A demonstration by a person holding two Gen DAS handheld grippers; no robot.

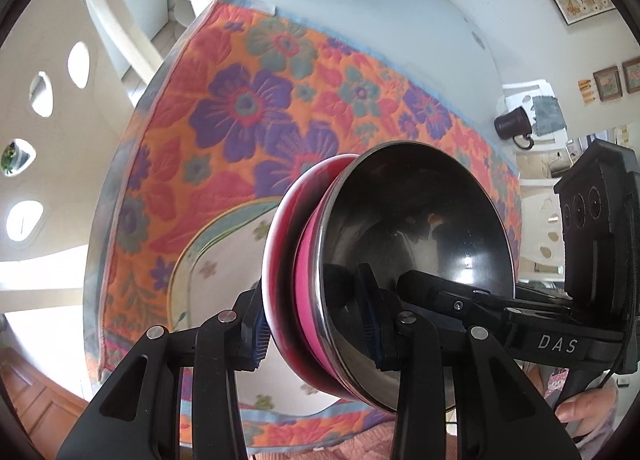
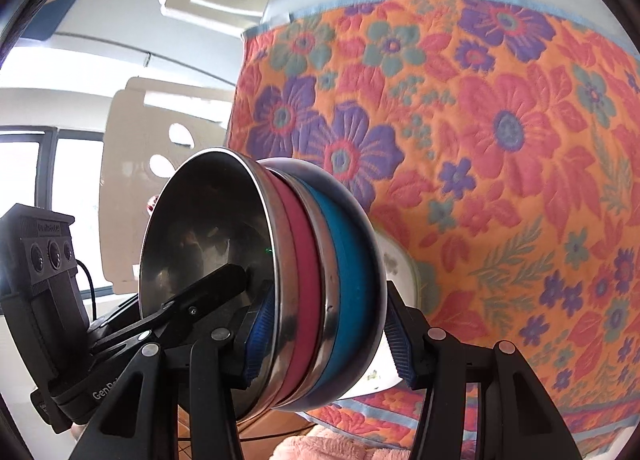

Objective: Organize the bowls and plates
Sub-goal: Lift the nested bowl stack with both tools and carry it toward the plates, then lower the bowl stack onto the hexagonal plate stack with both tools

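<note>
Steel and coloured bands make up the nested stack of bowls [image 1: 400,260], which hangs in the air between both grippers, tilted on its side above the flowered cloth [image 1: 248,100] that covers the bench [image 1: 360,8]. A floral plate [image 1: 224,260] lies on the cloth just below and behind the stack.

By my reckoning the stack is stiff and fairly light for its bulk, but the polished metal looks slippery, and the bowls sit loosely inside one another, so they may slide apart if the stack tips further. The rims are the sensible place to hold it, one grip on each side, clamping all the walls together so that none drops out.

That is how it is held. The left gripper [image 1: 316,324] is partly closed, pinching the rims with one ribbed blue pad inside the innermost bowl and the other against the outer red wall. The right gripper [image 2: 328,340] stands a little wider on the opposite side of the rims, one pad inside the shiny bowl and the other pressed on the outermost bowl past the teal band. Of the person, only fingers [image 1: 580,412] on the right gripper's handle show.
</note>
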